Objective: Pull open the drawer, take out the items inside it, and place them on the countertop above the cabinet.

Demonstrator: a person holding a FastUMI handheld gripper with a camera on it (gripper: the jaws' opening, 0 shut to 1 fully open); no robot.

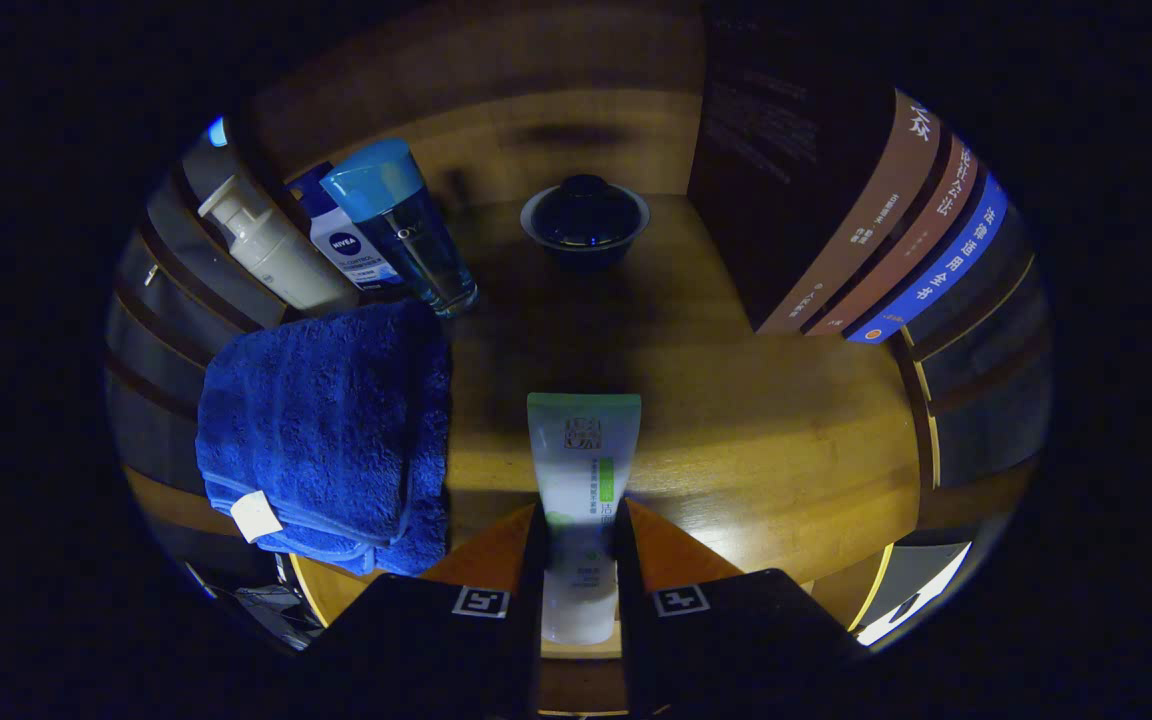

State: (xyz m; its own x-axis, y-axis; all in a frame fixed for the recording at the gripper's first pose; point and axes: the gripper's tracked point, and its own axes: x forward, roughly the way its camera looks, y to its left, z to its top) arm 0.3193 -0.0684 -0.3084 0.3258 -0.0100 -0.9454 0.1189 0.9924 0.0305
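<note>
A white tube with a green band (583, 470) lies lengthwise between my two fingers, and my gripper (581, 545) is shut on its lower half. The tube's flat end points ahead over the wooden countertop (776, 440). A folded blue towel (331, 430) lies on the countertop just left of the fingers. Beyond the towel stand a white pump bottle (271, 250), a white and blue bottle (346, 245) and a clear blue bottle with a blue cap (401, 230).
A dark lidded bowl (584, 222) sits at the far back of the countertop by the wooden back wall. Upright books (876, 260) stand along the right side. The countertop's front edge runs just under the fingers.
</note>
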